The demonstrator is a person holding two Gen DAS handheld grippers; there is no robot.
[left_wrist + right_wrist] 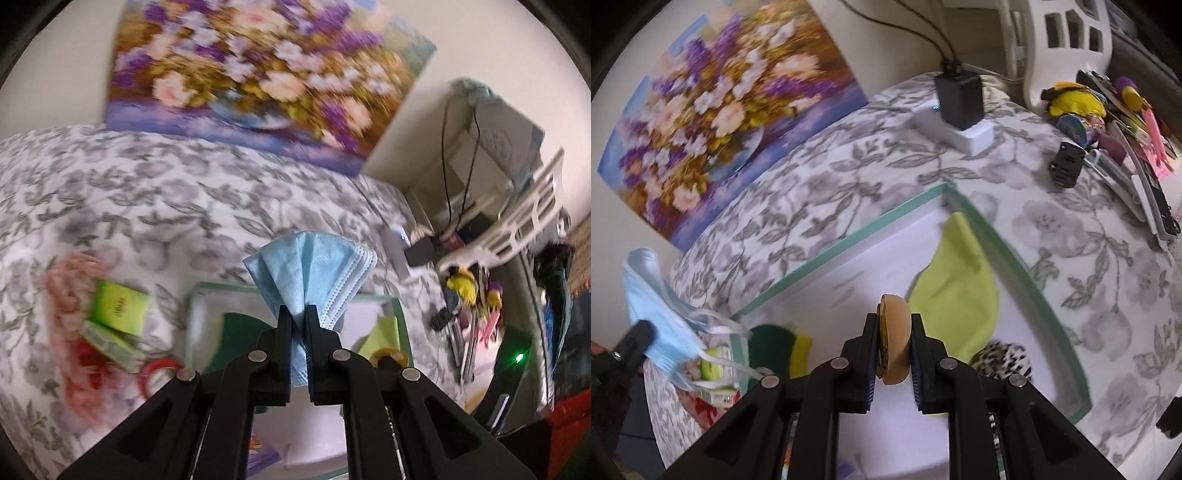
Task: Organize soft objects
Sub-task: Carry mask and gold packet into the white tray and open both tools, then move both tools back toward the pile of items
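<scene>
My left gripper [298, 314] is shut on a light blue face mask [314, 269], held above a white box with a green rim [195, 295]. The mask also shows at the left of the right wrist view [653, 306], ear loops hanging. My right gripper [894, 321] is shut on a soft toy burger [894, 343], held over the same box [849, 240]. Inside the box lie a lime-green cloth [956, 291], a dark green sponge [772, 343] and a leopard-print item [1004, 358].
The box sits on a floral-patterned cover [1071, 240]. A flower painting [258, 74] leans on the wall. Green packs [118, 306] and pink items [70, 295] lie left of the box. A charger on a white power block [956, 110], a white basket [517, 225] and clutter [1108, 122] lie right.
</scene>
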